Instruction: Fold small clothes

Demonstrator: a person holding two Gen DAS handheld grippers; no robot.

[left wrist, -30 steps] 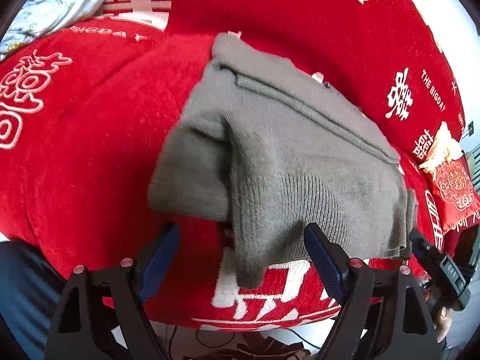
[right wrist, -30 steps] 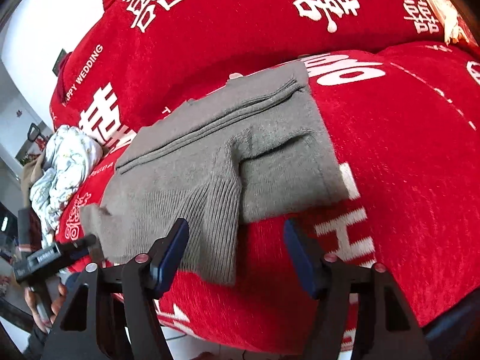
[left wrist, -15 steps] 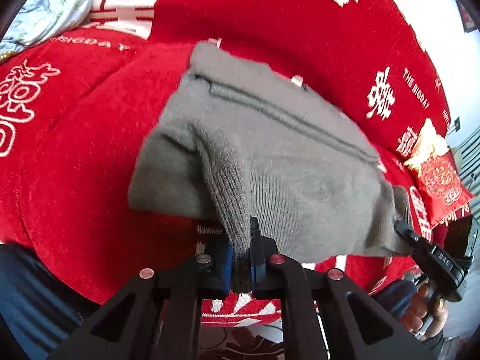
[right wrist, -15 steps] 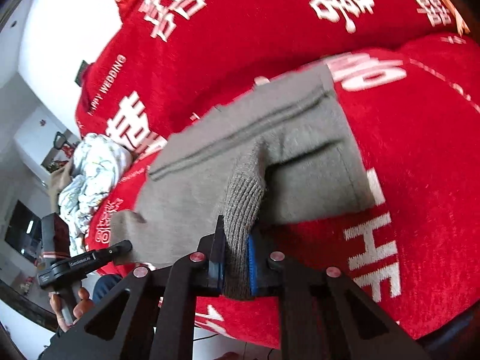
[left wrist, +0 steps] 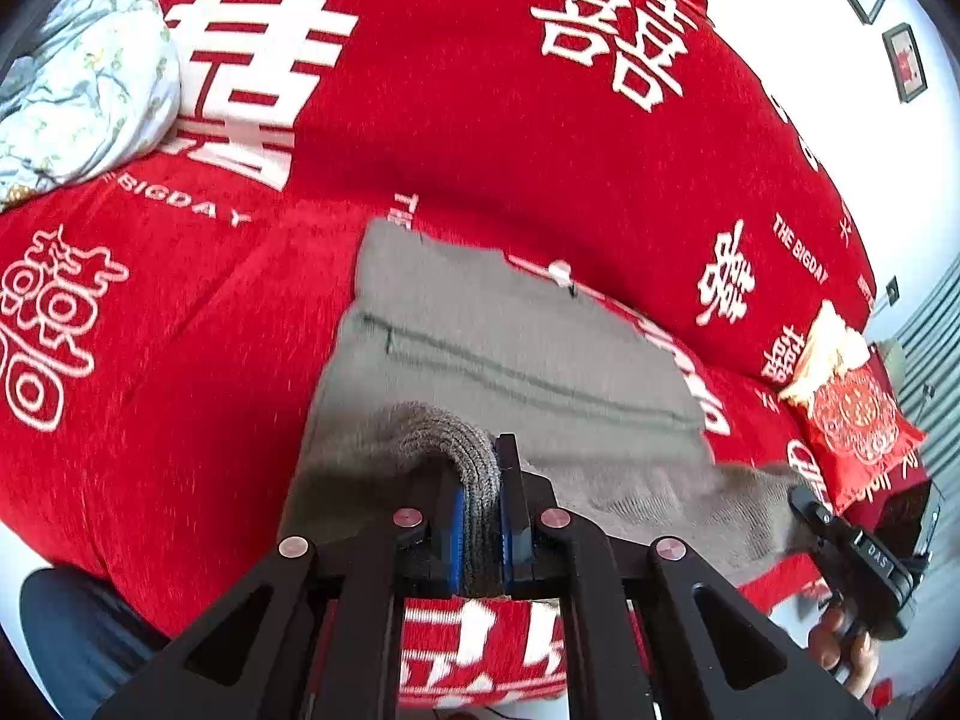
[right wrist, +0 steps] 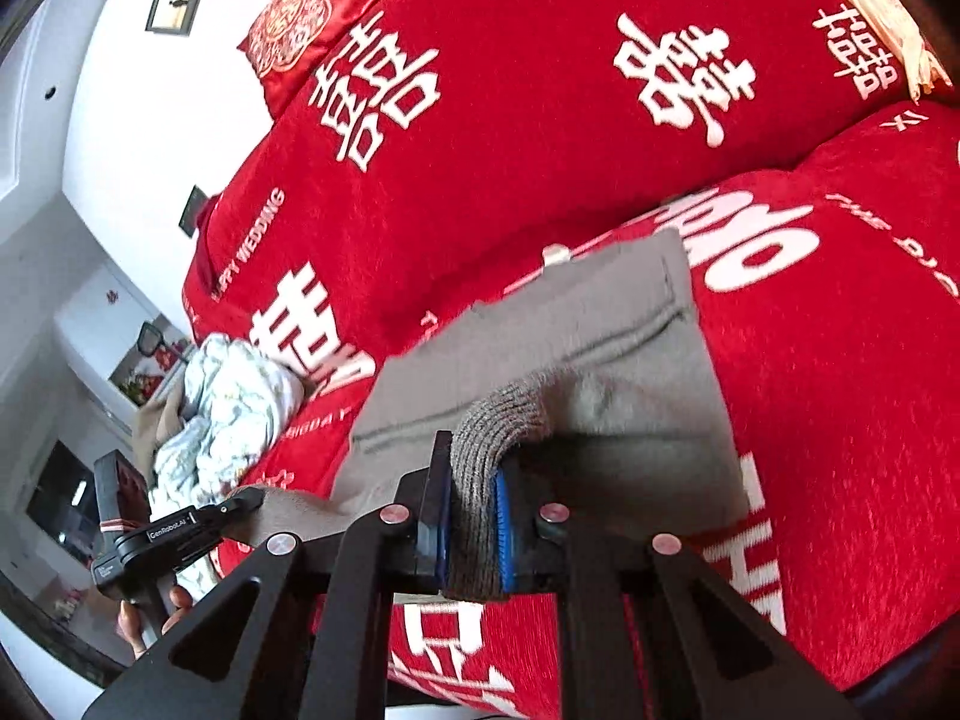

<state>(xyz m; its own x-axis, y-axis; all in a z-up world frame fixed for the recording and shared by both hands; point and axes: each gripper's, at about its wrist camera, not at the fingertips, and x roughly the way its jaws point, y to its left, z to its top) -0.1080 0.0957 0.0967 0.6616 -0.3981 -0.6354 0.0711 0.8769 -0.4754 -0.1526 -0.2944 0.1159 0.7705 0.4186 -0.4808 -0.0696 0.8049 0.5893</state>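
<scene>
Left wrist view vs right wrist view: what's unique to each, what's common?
Left wrist only: a red embroidered cushion with a pale fringe at right, and the right gripper seen from outside, pinching the garment's far corner.

Right wrist only: a white cabinet and a dark screen at left, and the left gripper seen from outside, holding the other corner.

Both: the grey knitted garment on the red sofa cover with white characters, the crumpled pale floral cloth, and each gripper shut on a ribbed edge.

Closed both sets of fingers (left wrist: pixel 510 516) on the ribbed hem of the grey sweater (left wrist: pixel 510 360), wide apart a second ago. Lifted that hem off the red bed cover (left wrist: pixel 150 390), bunching it upward.
</scene>
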